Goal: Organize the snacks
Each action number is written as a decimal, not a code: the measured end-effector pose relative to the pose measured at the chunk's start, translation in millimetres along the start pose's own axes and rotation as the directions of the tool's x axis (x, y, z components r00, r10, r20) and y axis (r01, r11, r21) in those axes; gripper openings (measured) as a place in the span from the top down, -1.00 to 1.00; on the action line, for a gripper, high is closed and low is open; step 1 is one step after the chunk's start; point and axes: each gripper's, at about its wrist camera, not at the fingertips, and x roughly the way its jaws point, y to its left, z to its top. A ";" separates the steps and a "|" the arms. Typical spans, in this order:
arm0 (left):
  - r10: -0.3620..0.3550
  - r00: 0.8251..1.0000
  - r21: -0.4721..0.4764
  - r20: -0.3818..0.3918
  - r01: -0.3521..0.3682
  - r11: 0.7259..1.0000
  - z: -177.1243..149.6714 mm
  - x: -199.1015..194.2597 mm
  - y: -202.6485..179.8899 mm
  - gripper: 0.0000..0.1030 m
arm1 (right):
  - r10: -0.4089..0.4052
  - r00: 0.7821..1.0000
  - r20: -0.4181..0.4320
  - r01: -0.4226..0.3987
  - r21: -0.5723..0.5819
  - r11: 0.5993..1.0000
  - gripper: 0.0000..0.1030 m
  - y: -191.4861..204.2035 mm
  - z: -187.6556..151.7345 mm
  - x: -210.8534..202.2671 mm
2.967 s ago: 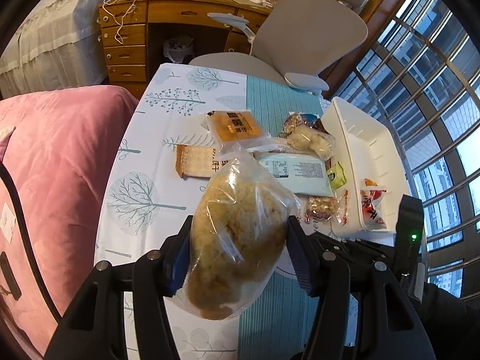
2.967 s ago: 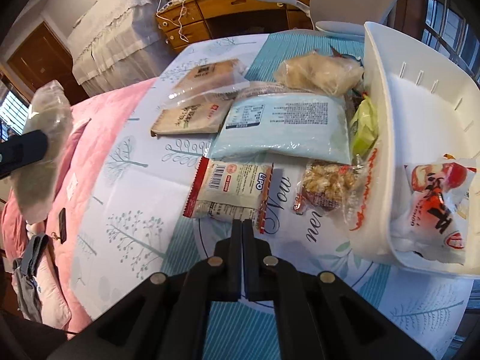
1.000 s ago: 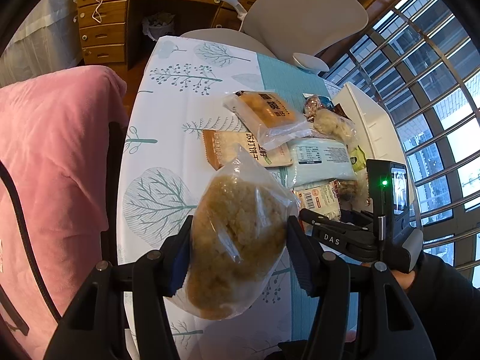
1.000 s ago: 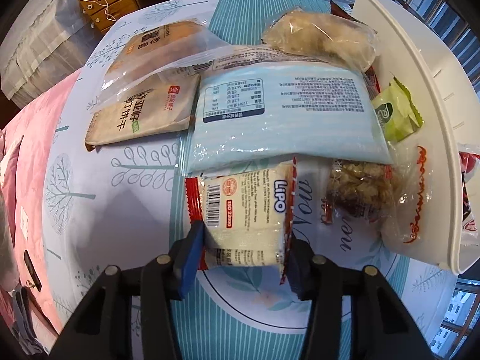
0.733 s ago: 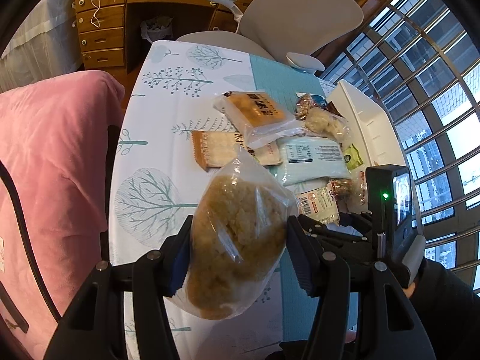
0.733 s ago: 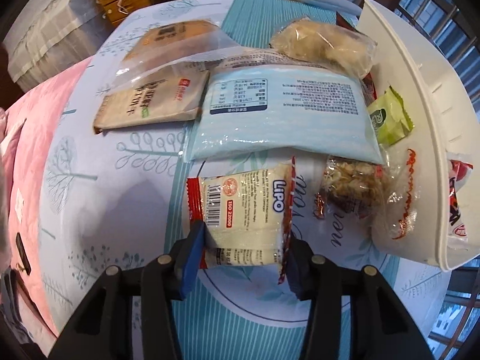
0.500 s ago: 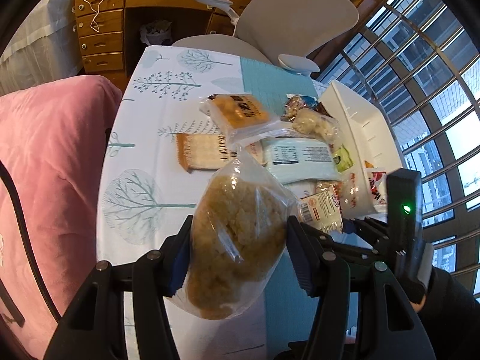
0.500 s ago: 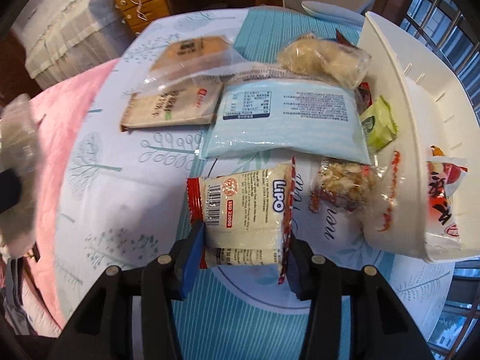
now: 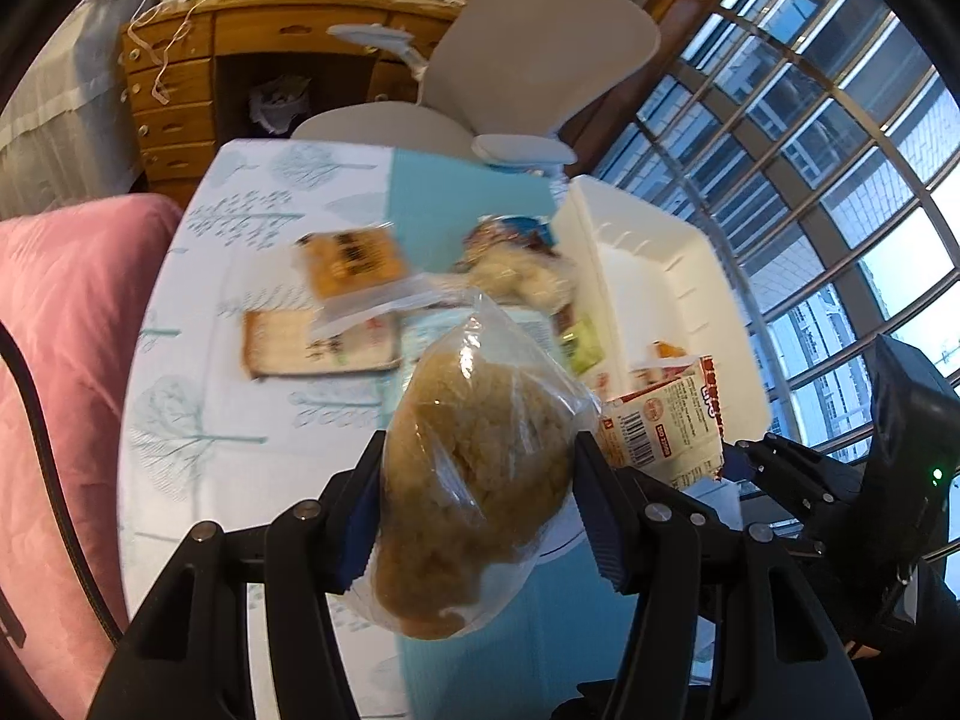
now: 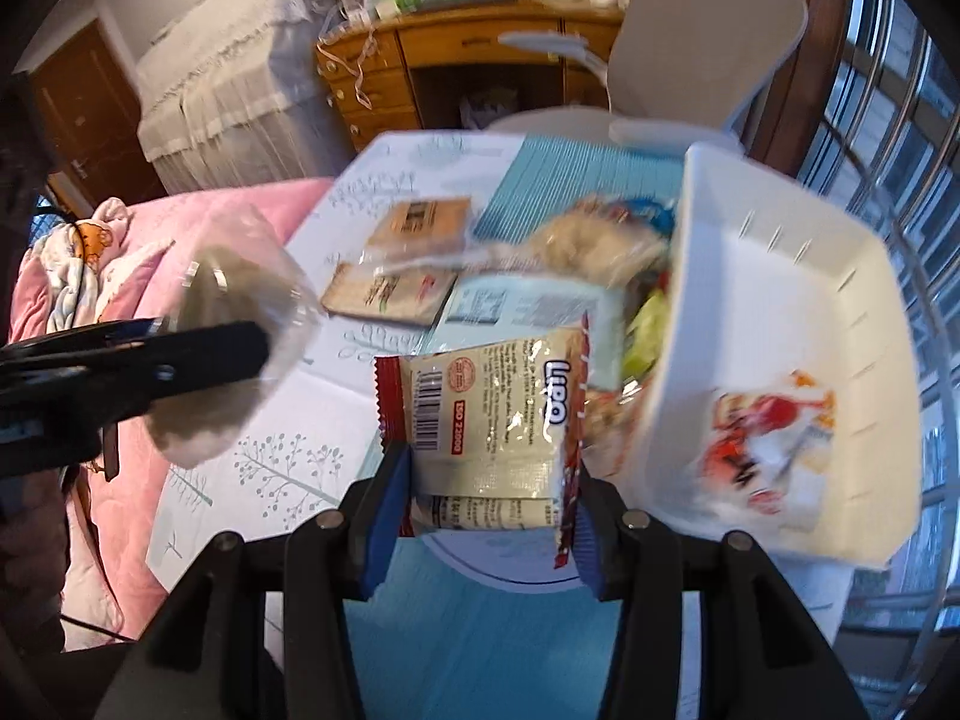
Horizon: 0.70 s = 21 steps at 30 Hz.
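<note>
My left gripper (image 9: 480, 498) is shut on a clear bag of golden puffed snack (image 9: 474, 480), held above the table. My right gripper (image 10: 483, 525) is shut on a white Lipo packet with red ends (image 10: 492, 420), lifted off the table just left of the white bin (image 10: 780, 276). In the left wrist view the same Lipo packet (image 9: 666, 426) hangs near the bin (image 9: 654, 276), with the right gripper's body to the right. One red and white packet (image 10: 768, 444) lies inside the bin. In the right wrist view the left gripper (image 10: 150, 372) and its bag appear at the left.
Several snack packs lie on the tree-print tablecloth (image 9: 198, 408): an orange pack (image 9: 351, 261), a tan flat pack (image 9: 312, 348), a pale blue pack (image 10: 528, 306), a clear bag (image 10: 594, 246) and a green sachet (image 10: 645, 330). A pink blanket (image 9: 54, 330), grey chair (image 9: 540, 60) and wooden desk (image 9: 252, 42) surround the table.
The right gripper closed on the Lipo packet on the table, then lifted it up beside the bin. The left gripper, still holding the puffed snack bag, shifted toward the bin.
</note>
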 end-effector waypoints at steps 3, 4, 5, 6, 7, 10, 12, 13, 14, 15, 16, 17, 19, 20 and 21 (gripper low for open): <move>-0.011 1.000 0.025 0.018 0.011 1.000 4.7 2.0 -24.6 -0.11 | -0.003 0.999 0.052 0.004 -0.013 1.000 0.13 -15.6 0.3 -16.4; -0.016 1.000 0.035 0.026 0.015 0.999 5.9 2.6 -35.4 -0.11 | -0.005 0.998 0.066 0.006 -0.015 1.000 0.27 -20.4 -0.1 -21.0; -0.018 0.999 0.042 0.032 0.017 0.999 7.4 3.8 -42.8 -0.11 | -0.008 0.996 0.084 0.010 -0.018 1.000 0.29 -26.8 -1.0 -26.8; -0.023 0.999 0.048 0.038 0.021 0.999 9.1 5.9 -51.2 -0.11 | -0.015 0.994 0.110 0.017 -0.022 1.000 0.31 -35.0 -2.8 -33.8; -0.028 0.999 0.054 0.044 0.026 0.998 11.0 8.7 -59.8 -0.11 | -0.020 0.992 0.127 0.023 -0.027 0.999 0.39 -39.5 -3.2 -37.1; -0.042 0.998 0.070 0.055 0.038 0.997 16.0 17.5 -82.7 -0.10 | -0.030 0.988 0.153 0.035 -0.029 0.999 0.66 -56.2 -6.6 -43.1; -0.049 0.997 0.079 0.053 0.045 0.996 18.9 25.0 -96.1 -0.10 | -0.040 0.987 0.158 0.044 -0.024 0.999 0.72 -70.1 -10.6 -47.6; -0.054 0.997 0.083 0.052 0.049 0.995 20.7 28.9 -103.0 -0.10 | -0.043 0.987 0.157 0.048 -0.022 0.999 0.74 -73.9 -11.9 -49.2; -0.059 0.997 0.090 0.050 0.054 0.994 21.3 32.5 -109.7 -0.10 | -0.048 0.987 0.155 0.051 -0.016 0.999 0.74 -81.4 -14.4 -50.8; -0.065 0.997 0.098 0.048 0.060 0.993 21.6 35.8 -116.0 -0.10 | -0.051 0.987 0.153 0.053 -0.010 0.999 0.74 -85.3 -16.6 -51.4; -0.072 0.996 0.107 0.046 0.067 0.992 22.5 39.0 -122.8 -0.10 | -0.056 0.987 0.149 0.056 -0.001 0.998 0.74 -91.3 -19.8 -52.3; -0.079 0.996 0.115 0.045 0.074 0.991 22.2 41.8 -128.6 -0.10 | -0.059 0.988 0.142 0.059 0.006 0.998 0.74 -96.4 -22.4 -52.4; -0.098 0.994 0.129 0.046 0.091 0.987 22.1 46.7 -142.2 -0.10 | -0.069 0.989 0.127 0.066 0.023 0.998 0.74 -107.8 -28.3 -54.0; -0.107 0.993 0.134 0.046 0.100 0.986 22.5 49.5 -147.2 -0.10 | -0.072 0.990 0.122 0.069 0.029 0.997 0.74 -109.8 -31.3 -55.0; -0.118 0.992 0.138 0.045 0.110 0.984 22.9 52.2 -152.9 -0.10 | -0.076 0.991 0.113 0.072 0.037 0.997 0.74 -114.1 -34.6 -54.7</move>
